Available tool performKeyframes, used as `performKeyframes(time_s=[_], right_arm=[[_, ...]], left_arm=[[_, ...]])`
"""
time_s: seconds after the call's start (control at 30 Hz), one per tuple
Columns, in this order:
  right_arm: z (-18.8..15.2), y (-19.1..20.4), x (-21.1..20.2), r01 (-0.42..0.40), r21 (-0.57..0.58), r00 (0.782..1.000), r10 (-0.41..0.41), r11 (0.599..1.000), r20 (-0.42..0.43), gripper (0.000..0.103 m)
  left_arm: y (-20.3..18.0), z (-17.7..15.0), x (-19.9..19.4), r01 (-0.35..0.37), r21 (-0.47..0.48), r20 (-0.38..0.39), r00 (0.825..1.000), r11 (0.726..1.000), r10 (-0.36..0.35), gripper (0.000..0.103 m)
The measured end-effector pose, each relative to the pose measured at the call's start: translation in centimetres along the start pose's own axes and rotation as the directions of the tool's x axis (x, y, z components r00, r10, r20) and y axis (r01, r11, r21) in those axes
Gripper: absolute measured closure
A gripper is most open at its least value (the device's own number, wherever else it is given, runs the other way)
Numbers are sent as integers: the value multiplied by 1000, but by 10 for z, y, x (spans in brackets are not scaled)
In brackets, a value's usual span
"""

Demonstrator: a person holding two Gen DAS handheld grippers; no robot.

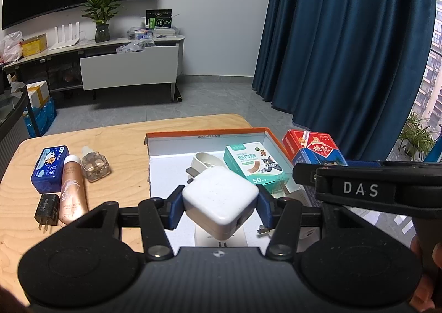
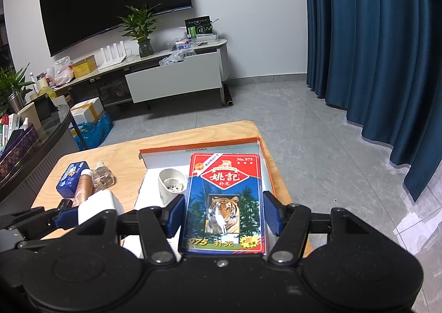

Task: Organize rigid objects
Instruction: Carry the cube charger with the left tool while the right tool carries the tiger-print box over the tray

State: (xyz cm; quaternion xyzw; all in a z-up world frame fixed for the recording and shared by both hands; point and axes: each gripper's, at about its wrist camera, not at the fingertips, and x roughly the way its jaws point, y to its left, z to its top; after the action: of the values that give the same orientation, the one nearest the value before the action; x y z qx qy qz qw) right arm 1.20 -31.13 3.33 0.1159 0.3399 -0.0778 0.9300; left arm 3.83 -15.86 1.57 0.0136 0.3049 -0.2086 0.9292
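The left tool (image 1: 219, 203) grips a white charger (image 1: 219, 197), the right tool (image 2: 223, 216) a playing-card box (image 2: 225, 199); lower each flat into the orange-rimmed box (image 1: 176, 144), clear of the plaster box (image 1: 257, 163)

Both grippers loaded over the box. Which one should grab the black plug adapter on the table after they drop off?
Left, probably. The black plug adapter lies left of the orange-rimmed box, on the left gripper side. The right gripper, holding the card box, would have to cross over.
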Motion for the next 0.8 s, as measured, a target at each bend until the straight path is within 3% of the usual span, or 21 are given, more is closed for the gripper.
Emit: performKeyframes(time_s=[0.8], right_arm=[[-9,-6,5,11,9,1000,-11,1000,-21,31]], left_arm=[[3,-4,3,7,-3,-19,1000,1000,-7,49]])
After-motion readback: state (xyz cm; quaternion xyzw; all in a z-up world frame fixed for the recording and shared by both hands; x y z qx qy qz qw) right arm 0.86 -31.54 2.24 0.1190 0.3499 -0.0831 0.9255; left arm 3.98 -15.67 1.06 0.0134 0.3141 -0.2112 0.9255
